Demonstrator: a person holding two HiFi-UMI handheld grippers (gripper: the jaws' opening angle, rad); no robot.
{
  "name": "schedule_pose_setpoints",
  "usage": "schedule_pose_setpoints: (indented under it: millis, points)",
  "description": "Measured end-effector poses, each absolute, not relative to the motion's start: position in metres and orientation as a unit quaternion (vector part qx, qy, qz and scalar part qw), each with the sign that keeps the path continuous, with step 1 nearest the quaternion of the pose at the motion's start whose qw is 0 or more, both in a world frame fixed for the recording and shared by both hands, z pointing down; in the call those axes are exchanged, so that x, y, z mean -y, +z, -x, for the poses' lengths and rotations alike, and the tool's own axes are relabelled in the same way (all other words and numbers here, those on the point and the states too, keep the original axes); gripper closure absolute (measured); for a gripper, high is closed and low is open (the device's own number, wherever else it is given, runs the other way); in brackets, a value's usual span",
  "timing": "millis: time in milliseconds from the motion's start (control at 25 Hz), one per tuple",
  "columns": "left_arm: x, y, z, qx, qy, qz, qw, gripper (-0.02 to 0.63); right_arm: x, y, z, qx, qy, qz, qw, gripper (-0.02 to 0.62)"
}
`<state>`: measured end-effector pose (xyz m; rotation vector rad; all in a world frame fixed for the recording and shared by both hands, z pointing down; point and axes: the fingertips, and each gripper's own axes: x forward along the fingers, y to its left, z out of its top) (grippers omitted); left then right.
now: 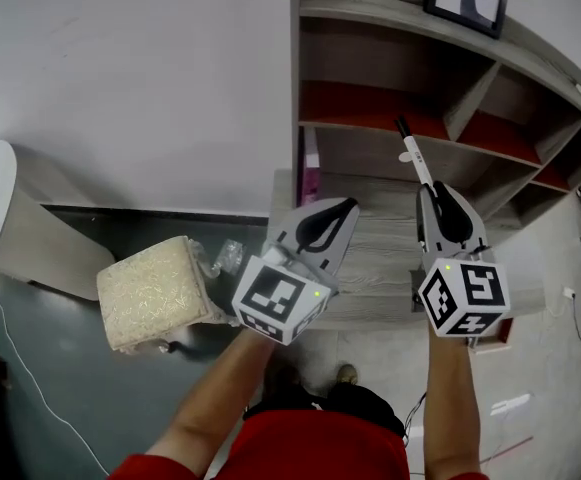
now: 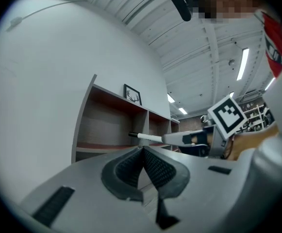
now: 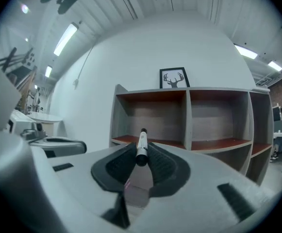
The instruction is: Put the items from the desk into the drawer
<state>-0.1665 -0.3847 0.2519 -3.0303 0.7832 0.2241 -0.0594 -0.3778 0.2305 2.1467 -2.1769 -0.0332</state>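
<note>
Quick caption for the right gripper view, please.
Right tongs grip a white marker, pointed at a wooden shelf unit.

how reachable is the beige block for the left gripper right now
Probably yes: the left gripper is empty, jaws shut, and the beige block lies uncovered beside it; it points at the shelf, so must turn.

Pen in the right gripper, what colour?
The pen is white with black ends; clearest in the right gripper view.

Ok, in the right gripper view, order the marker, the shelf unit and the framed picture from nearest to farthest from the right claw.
1. Marker: clamped in the right claw.
2. Shelf unit: straight ahead.
3. Framed picture: up on its top.
</note>
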Motion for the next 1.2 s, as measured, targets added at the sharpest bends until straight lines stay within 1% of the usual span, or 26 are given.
schedule_pose_setpoints:
  millis: [160, 280, 480, 840, 1200]
  points:
    - [0.362, 0.250, 0.160, -0.265, 0.066, 0.962, 0.001, 0.598, 0.343, 0.233, 0.071, 0.746, -0.010, -0.665, 0.031, 0.520]
    - [0.339, 0.247, 0.144, -0.282, 0.060, 0.958, 0.004, 0.598, 0.318, 0.234, 0.062, 0.768, -0.007, -0.640, 0.022, 0.520]
    - [0.295, 0.257, 0.105, -0.325, 0.053, 0.944, 0.012, 0.598, 0.272, 0.247, 0.029, 0.809, -0.001, -0.588, 0.004, 0.520]
    - [0.210, 0.271, 0.025, -0.407, 0.072, 0.911, 0.005, 0.598, 0.181, 0.272, -0.059, 0.862, -0.007, -0.506, 0.004, 0.520]
    - [0.134, 0.276, -0.012, -0.412, 0.066, 0.908, 0.017, 0.598, 0.102, 0.274, -0.088, 0.876, -0.037, -0.480, 0.013, 0.520]
